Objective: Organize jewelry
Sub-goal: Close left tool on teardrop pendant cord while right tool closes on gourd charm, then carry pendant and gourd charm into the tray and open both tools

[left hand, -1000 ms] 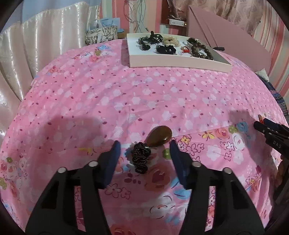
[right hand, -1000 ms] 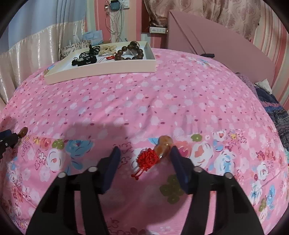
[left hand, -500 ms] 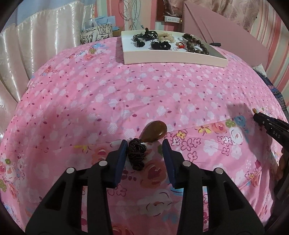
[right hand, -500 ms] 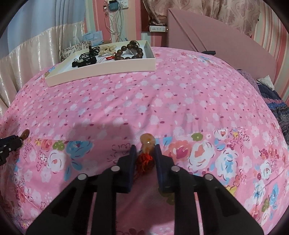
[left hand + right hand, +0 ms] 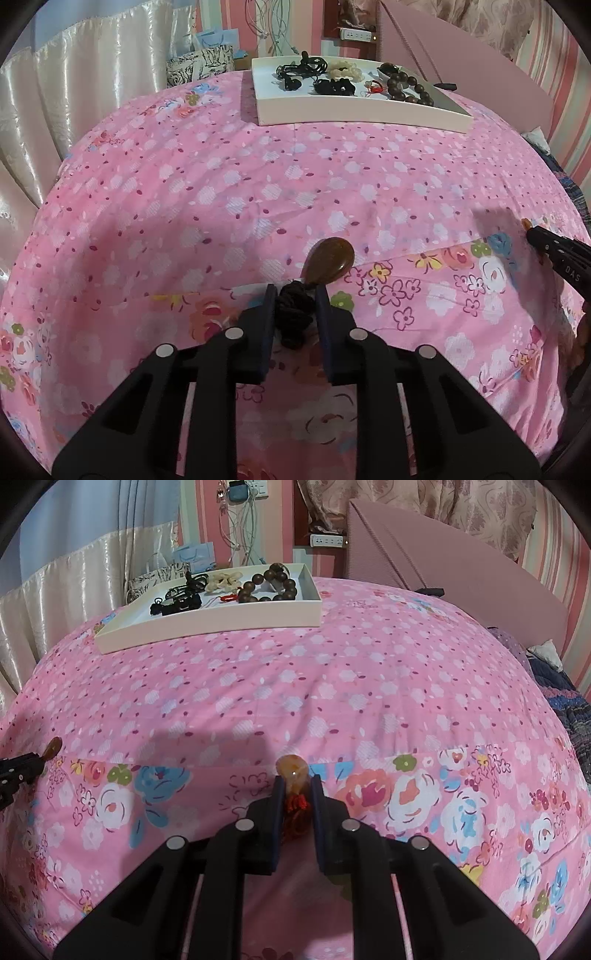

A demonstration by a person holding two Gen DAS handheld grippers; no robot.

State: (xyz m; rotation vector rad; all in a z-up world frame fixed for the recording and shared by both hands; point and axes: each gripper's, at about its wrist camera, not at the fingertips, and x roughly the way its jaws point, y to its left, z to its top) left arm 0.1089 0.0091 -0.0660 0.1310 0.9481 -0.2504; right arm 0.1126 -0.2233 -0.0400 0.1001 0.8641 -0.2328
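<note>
Two corded stone pendants lie on the pink floral bedspread (image 5: 258, 192): the left hand-held gripper (image 5: 295, 295) is closing on the teardrop-shaped brown stone pendant's black knot (image 5: 293, 314), the right hand-held gripper (image 5: 297, 786) clamps the amber stone pendant's red knot (image 5: 295, 805); each view shows only its own pendant fully.

Brown teardrop pendant (image 5: 328, 260) with a dark knotted cord (image 5: 293, 310), lying on the pink floral bedspread (image 5: 295, 184). Amber bead pendant (image 5: 292, 771) with a red knotted cord (image 5: 295, 812), lying nearer the bedspread's front. White tray (image 5: 221, 624) at the far edge, holding dark bead bracelets (image 5: 273, 585), black cords and a pale piece.
</note>
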